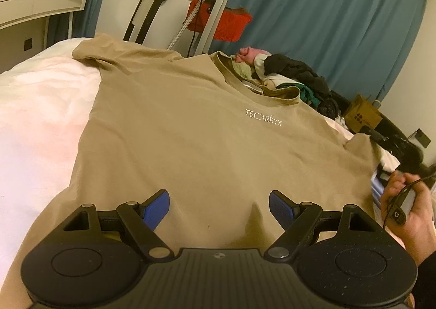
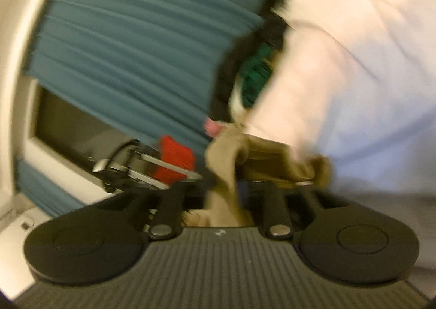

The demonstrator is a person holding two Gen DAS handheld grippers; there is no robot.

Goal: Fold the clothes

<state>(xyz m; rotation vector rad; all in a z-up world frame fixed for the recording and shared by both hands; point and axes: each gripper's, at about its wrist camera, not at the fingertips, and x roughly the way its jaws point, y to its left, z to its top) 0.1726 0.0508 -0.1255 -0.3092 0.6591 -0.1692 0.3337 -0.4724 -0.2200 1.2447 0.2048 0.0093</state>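
Bare sheet (image 1: 41, 123) left of shirt (image 1: 190, 150); clothes pile (image 1: 294, 74) blocks beyond collar.

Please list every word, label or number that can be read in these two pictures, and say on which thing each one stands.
"TECARRYX", white letters on the chest of the tan T-shirt; the exact spelling is uncertain.
Dark print on the brown paper bag: too small to read.
Right wrist view: blurred, no text can be read.
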